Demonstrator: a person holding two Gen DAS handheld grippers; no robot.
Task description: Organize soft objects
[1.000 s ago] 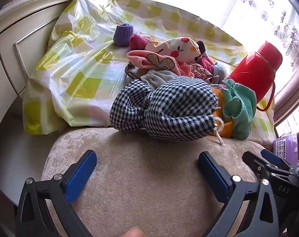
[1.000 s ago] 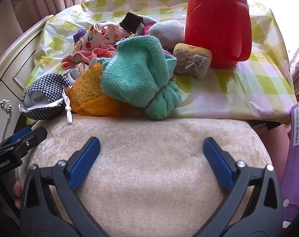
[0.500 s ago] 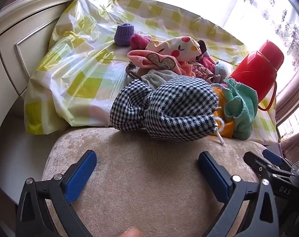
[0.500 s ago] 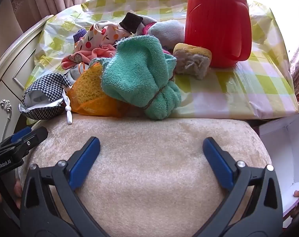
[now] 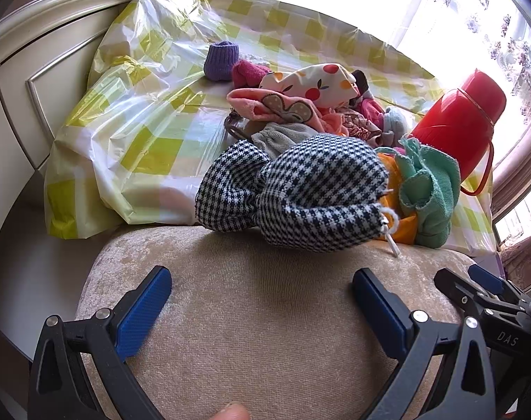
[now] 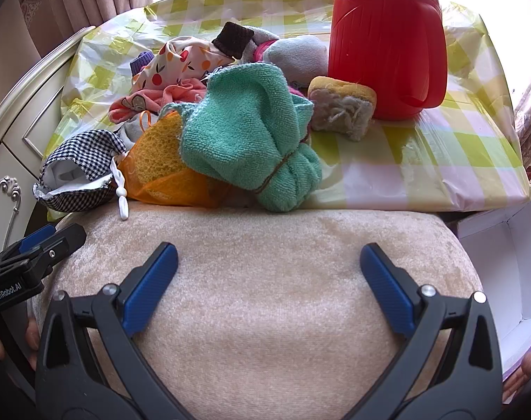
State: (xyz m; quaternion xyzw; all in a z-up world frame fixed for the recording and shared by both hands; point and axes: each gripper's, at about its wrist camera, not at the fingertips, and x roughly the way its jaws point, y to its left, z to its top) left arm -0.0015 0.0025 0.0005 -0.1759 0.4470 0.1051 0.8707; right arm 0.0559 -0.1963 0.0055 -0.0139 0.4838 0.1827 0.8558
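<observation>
A pile of soft things lies on a yellow-check plastic cloth point(image 5: 136, 122). A black-and-white houndstooth pouch point(image 5: 300, 192) is at the near edge, also in the right wrist view point(image 6: 80, 168). Beside it are an orange mesh bag point(image 6: 160, 171), a teal towel bundle point(image 6: 251, 133), a fruit-print cloth point(image 5: 311, 80), a pink cloth point(image 5: 265, 105), a purple sock point(image 5: 221, 59) and a sponge point(image 6: 342, 105). My left gripper point(image 5: 262, 297) is open and empty over a beige cushion point(image 5: 265, 332). My right gripper point(image 6: 269, 269) is open and empty over the same cushion point(image 6: 265, 297).
A red thermos jug point(image 6: 388, 42) stands at the back right of the cloth. A cream drawer cabinet point(image 5: 16, 98) is at the left. An open white-lined purple box point(image 6: 507, 266) is held by a hand at the right of the cushion.
Both grippers have stayed still and open. At the right, the purple box has been turned and opened, its white inside now showing beside the cushion.
</observation>
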